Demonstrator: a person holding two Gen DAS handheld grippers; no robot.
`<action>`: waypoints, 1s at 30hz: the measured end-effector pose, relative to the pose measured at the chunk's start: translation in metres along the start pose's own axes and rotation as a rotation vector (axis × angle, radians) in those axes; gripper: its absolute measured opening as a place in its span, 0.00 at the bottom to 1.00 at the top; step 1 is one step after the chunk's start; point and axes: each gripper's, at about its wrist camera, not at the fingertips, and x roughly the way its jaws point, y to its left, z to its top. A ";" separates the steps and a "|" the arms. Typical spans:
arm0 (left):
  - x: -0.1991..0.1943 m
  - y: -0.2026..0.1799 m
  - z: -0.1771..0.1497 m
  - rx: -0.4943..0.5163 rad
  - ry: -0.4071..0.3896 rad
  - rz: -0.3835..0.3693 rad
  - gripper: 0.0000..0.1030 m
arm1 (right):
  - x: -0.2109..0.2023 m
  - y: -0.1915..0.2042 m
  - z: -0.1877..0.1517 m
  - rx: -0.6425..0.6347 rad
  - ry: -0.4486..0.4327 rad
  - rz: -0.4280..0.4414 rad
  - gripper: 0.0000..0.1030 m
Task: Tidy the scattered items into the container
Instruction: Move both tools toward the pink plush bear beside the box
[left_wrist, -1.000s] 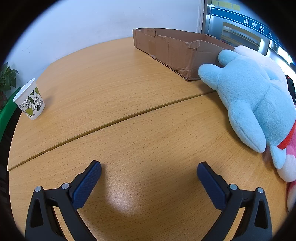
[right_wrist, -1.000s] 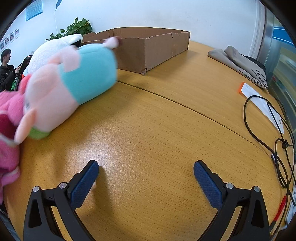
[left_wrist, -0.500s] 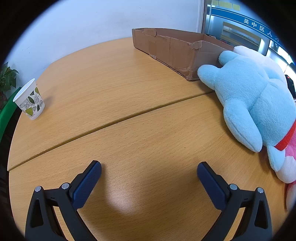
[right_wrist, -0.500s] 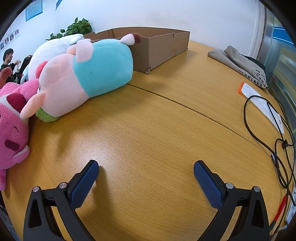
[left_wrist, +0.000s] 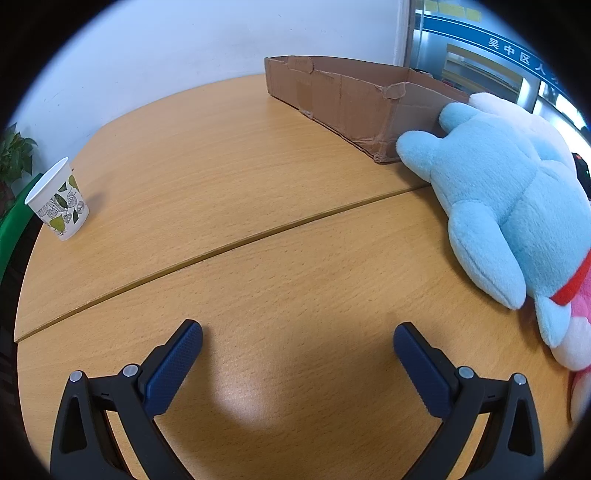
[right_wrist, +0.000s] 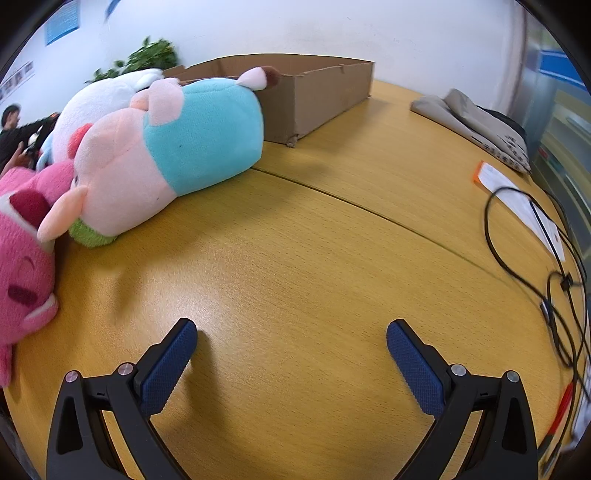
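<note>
The pig plush (right_wrist: 177, 147) has rolled nearer the right gripper (right_wrist: 291, 350), beside the cardboard box (right_wrist: 314, 92). Both it and the left gripper (left_wrist: 297, 354) gape wide, empty. Blue sign (left_wrist: 517, 55) reads 吴中区人.

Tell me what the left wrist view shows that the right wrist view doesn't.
Left only: a leaf-print paper cup and the open left gripper. Right only: a pink-and-teal plush, a pink plush, black cables, folded cloth and the open right gripper. Both: the cardboard box and wooden table.
</note>
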 end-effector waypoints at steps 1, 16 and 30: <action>-0.001 -0.003 0.000 -0.031 -0.001 0.023 1.00 | 0.000 0.003 0.000 0.027 0.000 -0.021 1.00; -0.012 -0.027 -0.015 -0.186 0.012 0.142 1.00 | -0.002 0.053 0.002 0.288 0.008 -0.219 1.00; -0.199 -0.188 -0.017 -0.305 -0.410 0.126 0.99 | -0.148 0.095 -0.025 0.443 -0.229 -0.279 1.00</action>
